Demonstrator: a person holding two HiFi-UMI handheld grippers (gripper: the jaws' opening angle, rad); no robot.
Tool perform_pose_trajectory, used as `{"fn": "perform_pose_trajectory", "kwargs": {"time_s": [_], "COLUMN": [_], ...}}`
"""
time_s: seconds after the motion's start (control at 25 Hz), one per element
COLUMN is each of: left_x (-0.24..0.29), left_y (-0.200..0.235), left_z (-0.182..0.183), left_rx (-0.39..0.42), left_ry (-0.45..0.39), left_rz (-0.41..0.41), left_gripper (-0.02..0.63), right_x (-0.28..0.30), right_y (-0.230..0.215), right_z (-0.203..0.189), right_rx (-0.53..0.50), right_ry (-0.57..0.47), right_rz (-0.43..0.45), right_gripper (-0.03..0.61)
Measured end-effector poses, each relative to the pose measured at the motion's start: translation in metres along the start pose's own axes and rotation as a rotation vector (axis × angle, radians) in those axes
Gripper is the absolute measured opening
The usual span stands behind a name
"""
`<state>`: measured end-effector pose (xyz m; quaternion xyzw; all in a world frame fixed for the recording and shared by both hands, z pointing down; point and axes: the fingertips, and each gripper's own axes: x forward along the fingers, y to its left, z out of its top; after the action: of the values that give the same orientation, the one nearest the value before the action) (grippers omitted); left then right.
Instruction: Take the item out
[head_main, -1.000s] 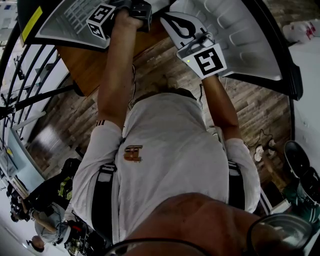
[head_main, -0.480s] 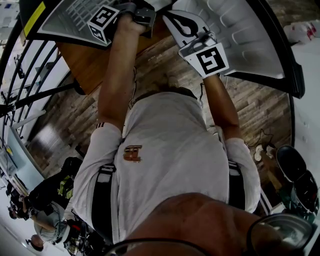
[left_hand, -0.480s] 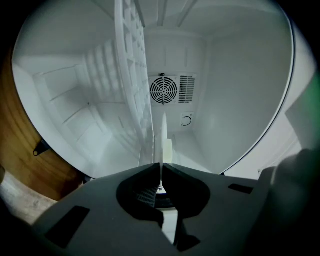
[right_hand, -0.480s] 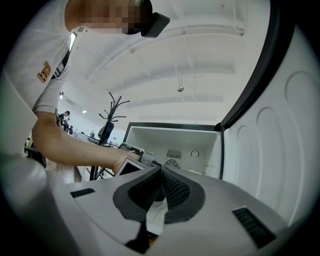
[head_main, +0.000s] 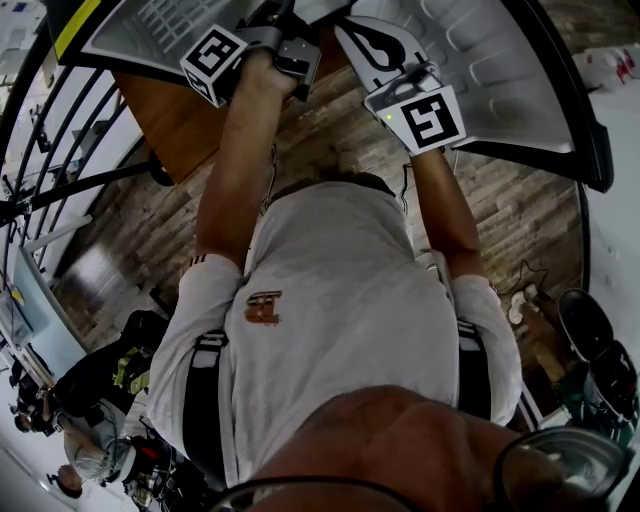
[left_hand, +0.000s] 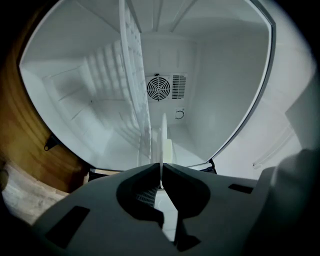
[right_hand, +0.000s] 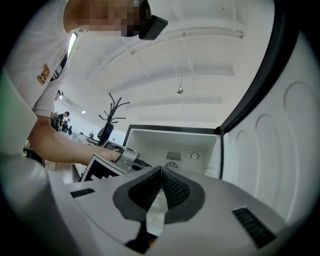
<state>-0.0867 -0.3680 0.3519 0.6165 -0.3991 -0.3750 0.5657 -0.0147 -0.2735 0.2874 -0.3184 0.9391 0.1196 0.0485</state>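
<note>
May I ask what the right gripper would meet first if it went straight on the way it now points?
Probably the fridge's back wall, near the fan grille: the right gripper, jaws together, points into the open compartment with nothing visibly between. Depth is unclear.

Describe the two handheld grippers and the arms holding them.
The left gripper and right gripper have grey bodies and dark, curved, textured fingers. Each carries a white cube printed with black square markers. The person wears a white short-sleeved shirt and black shoulder straps.
</note>
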Motion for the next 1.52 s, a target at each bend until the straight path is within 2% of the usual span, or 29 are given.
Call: {"fn": "perform_pose_trajectory", "kwargs": {"time_s": [0.36,0.68,1.52], "left_x": [-0.042,-0.085,-0.096], "left_y": [-0.017,-0.011,-0.005], "left_z": [-0.012,-0.014,-0.021], "left_rx": [0.016,0.021,0.016], "left_ry": [0.033,0.026,0.036], "left_rz": [-0.039,-0.028,-0.029], "left_gripper": [0.028,0.028,0.028], "right_x": [-0.004,-0.015,-0.003], "right_y": [0.006,0.019,0.03], "right_z": [0.011,0.013,0.004], "right_rx": [0.007,0.02,0.027], "right_ry": [-0.02,-0.019,0.004], "right_rz": [-0.005,-0.004,0.015], "right_gripper": [0.034,0.034,0.034]}}
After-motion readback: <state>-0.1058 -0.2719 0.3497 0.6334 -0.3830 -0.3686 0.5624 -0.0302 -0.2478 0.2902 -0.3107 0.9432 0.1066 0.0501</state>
